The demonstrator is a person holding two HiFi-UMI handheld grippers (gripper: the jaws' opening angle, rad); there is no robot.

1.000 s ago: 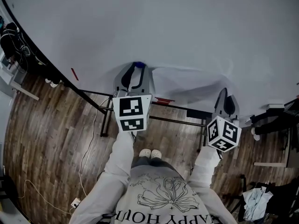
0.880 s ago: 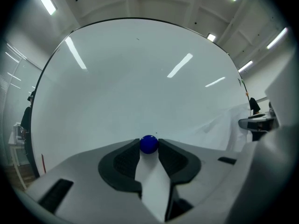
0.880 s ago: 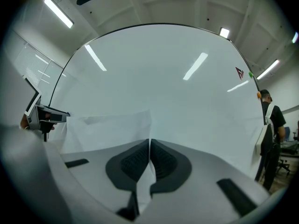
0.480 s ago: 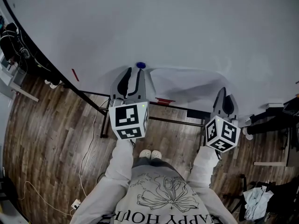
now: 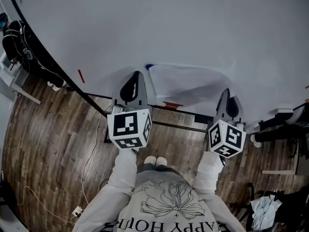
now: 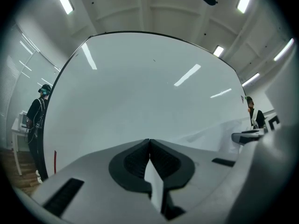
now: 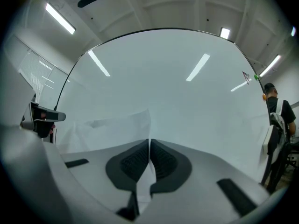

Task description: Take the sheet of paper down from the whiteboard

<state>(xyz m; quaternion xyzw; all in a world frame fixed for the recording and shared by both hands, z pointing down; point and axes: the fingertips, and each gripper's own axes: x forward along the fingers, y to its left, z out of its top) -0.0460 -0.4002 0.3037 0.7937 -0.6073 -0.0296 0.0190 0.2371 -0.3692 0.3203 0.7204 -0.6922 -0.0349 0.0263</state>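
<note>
The white sheet of paper [image 5: 188, 81] lies against the whiteboard [image 5: 169, 23], bowed and creased between my two grippers. A blue magnet [image 5: 149, 66] sits on the board at the sheet's upper left corner. My left gripper [image 5: 137, 74] is at the sheet's left edge. Its jaws have closed together, and a thin white strip of paper shows between the pads [image 6: 140, 160]. My right gripper [image 5: 225, 92] is shut on the right edge. In the right gripper view the paper [image 7: 117, 125] runs from the jaws up to the left.
A red marker [image 5: 171, 104] lies on the board's tray above the black stand bars [image 5: 178, 124]. A red mark [image 5: 81, 75] sits at the board's left edge. One person [image 6: 37, 125] stands left of the board, another [image 7: 280, 120] to its right. A cable [image 5: 89, 158] trails over the wooden floor.
My left gripper drew back from the blue magnet with open jaws, then shut at the sheet's left edge. Both grippers shifted slightly; the paper bulges off the board more.
</note>
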